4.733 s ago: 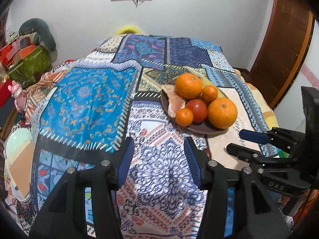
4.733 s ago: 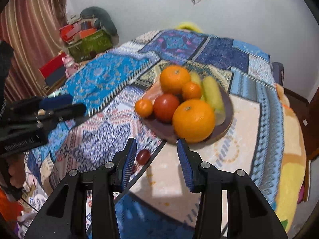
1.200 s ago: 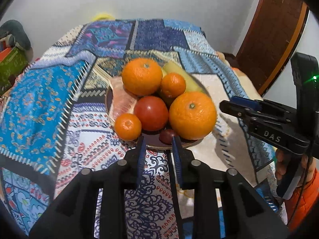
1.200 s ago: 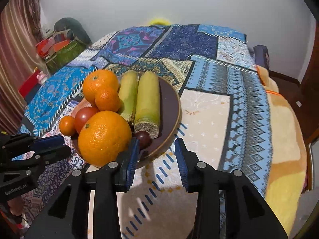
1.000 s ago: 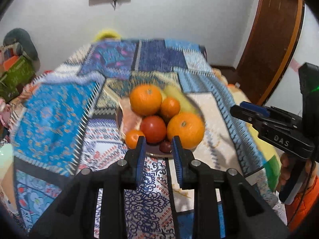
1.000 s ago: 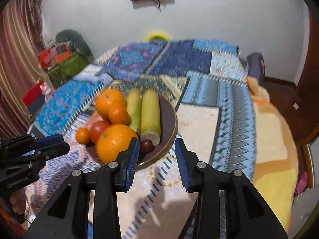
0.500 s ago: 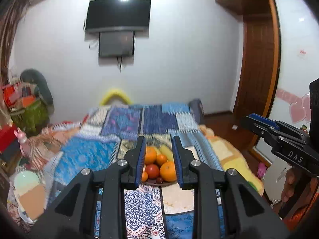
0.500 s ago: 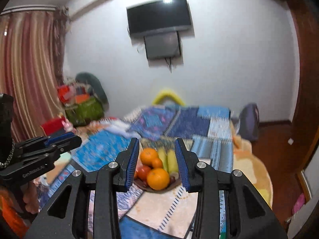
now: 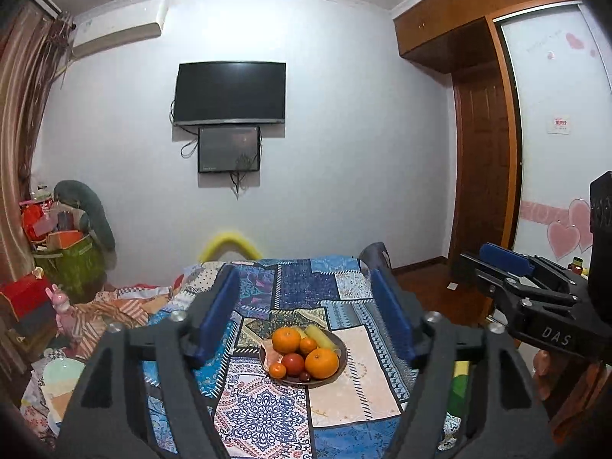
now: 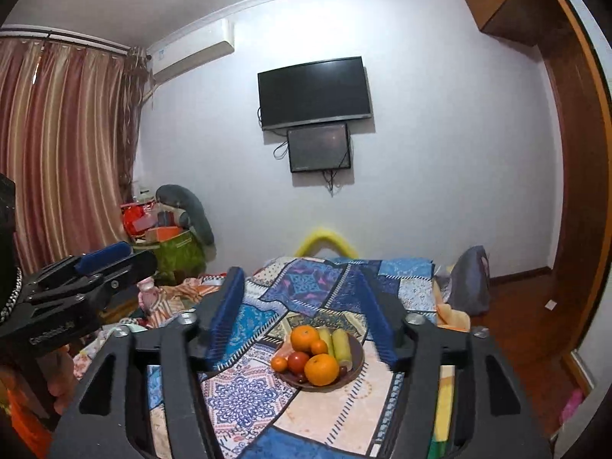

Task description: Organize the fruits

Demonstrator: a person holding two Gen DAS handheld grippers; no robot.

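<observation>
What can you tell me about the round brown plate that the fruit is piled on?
The round brown plate is shallow and dark, looks ceramic or wood, and sits flat on the patchwork blue bedspread. It carries oranges, a red tomato, two pale green stalks and small dark fruits. Neither gripper touches it.

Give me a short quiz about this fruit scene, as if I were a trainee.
1. True or false: the left gripper holds an orange.
2. Multiple choice: where does the fruit lie? A) loose on the quilt B) on the brown plate C) in a green box
3. Fill in: beside the big orange on its left sits a red ____.

Key:
1. False; both it and the right gripper are open, holding nothing, well back from the plate.
2. B; the plate rests on the quilt.
3. tomato.
</observation>
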